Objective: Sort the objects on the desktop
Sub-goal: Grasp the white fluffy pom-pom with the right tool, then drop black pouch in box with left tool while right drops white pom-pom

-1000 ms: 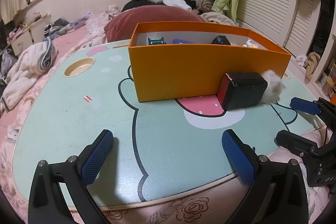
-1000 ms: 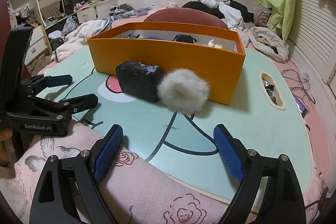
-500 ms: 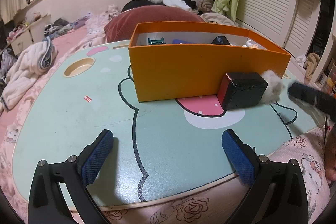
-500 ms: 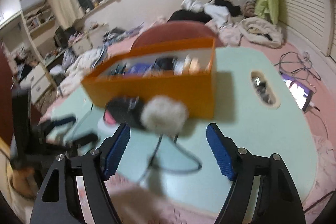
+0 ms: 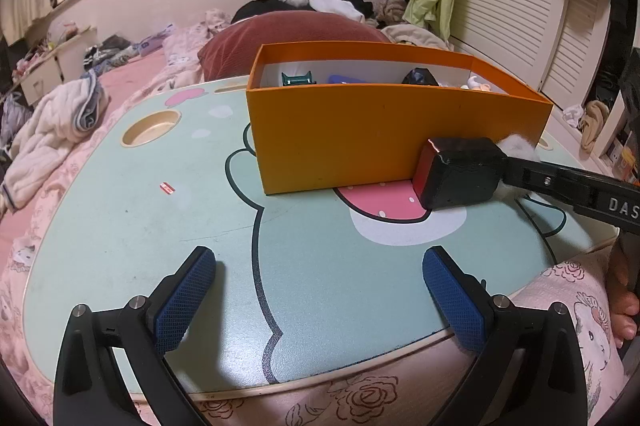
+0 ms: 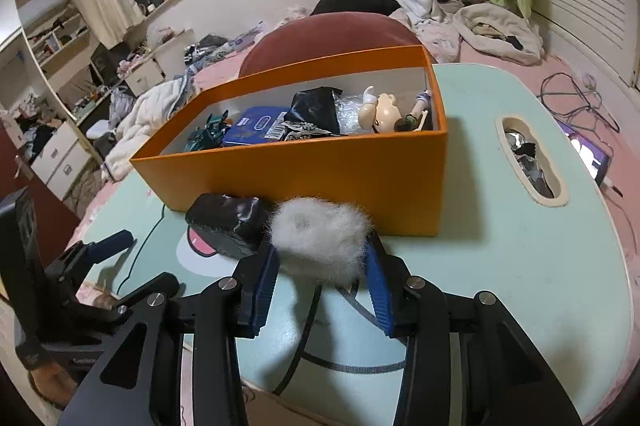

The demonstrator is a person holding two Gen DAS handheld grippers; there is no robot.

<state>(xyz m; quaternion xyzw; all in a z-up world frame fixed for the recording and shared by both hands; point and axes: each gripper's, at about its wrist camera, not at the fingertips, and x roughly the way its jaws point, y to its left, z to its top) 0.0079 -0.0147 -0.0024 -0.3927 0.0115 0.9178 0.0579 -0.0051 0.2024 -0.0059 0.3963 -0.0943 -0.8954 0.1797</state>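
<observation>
Orange box [image 6: 320, 166] stands on the mint-green counter [image 6: 500, 226], open top, holding a blue tin [image 6: 256, 124], a dark crumpled packet [image 6: 316, 104], a green clip [image 6: 208, 134] and a small figurine [image 6: 384, 110]. Against the box's near wall sits a black block with a red end [image 5: 460, 174]; just beside it, on the side away from the red end and touching it, a white fluffy ball [image 6: 320, 242], also close against the box front. Right hand-held gripper [image 6: 320, 266] has the fluffy ball between its blue pads, jaws closing, pads meeting the fur on both sides; one finger lies alongside the black block. The ball looks slightly lifted off the counter, though the fur hides its underside. Left hand-held gripper [image 5: 316, 290] hangs over the counter's near edge, well short of the box, jaws spread wide with nothing between them. Small red scrap [image 5: 168, 187] lies on the counter left of the box.
</observation>
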